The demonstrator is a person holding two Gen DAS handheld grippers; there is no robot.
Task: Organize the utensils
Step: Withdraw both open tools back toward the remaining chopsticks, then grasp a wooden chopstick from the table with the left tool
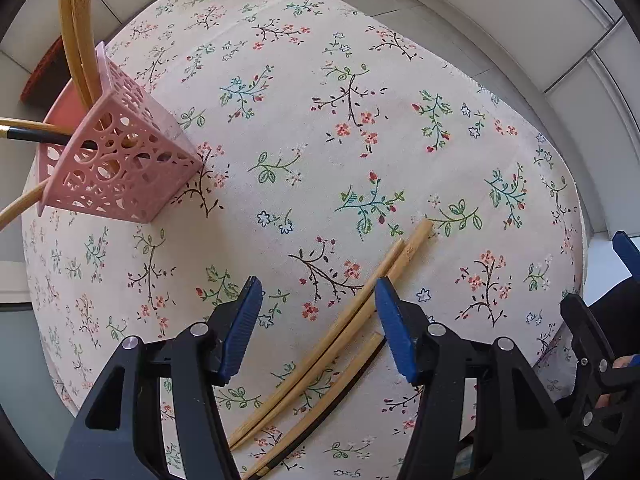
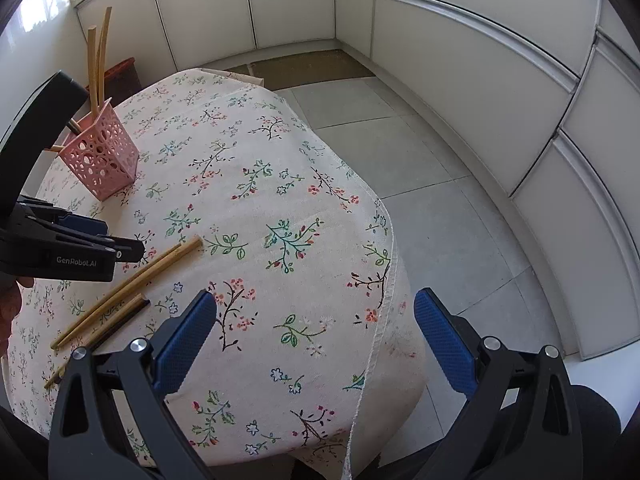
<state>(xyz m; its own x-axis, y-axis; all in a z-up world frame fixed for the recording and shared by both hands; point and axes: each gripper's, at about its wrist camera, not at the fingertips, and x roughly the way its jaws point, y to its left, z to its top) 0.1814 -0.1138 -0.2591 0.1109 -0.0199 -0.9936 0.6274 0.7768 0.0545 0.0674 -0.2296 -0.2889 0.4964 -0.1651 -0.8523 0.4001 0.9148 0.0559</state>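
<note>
Loose chopsticks [image 1: 340, 336]: lie flat on the near part of the cloth, bundled side by side and slanting, likely waiting to be picked up. Count: two pale ones together, a third just beside them, and a dark one tucked under that; four as far as can be told.
Left tongs [image 1: 318, 326]: point straight down over the loose chopsticks, jaws half spread and straddling the upper part of the pale pair; the pads do not look to be pressing yet, so nothing is pinched. Probably set for a grab.
Holder [image 1: 120, 164]: pink, perforated, standing far left on the cloth, the likely destination.
Sorted chopsticks [image 1: 78, 32]: lean in the holder; two pale ones upright, one dark-tipped, one more pale at a low angle; about four.
Right tongs [image 2: 316, 340]: spread wide, empty, held to the right over the near cloth edge, apparently waiting.
Cloth [image 2: 280, 152]: floral, one, covering the table.
</note>
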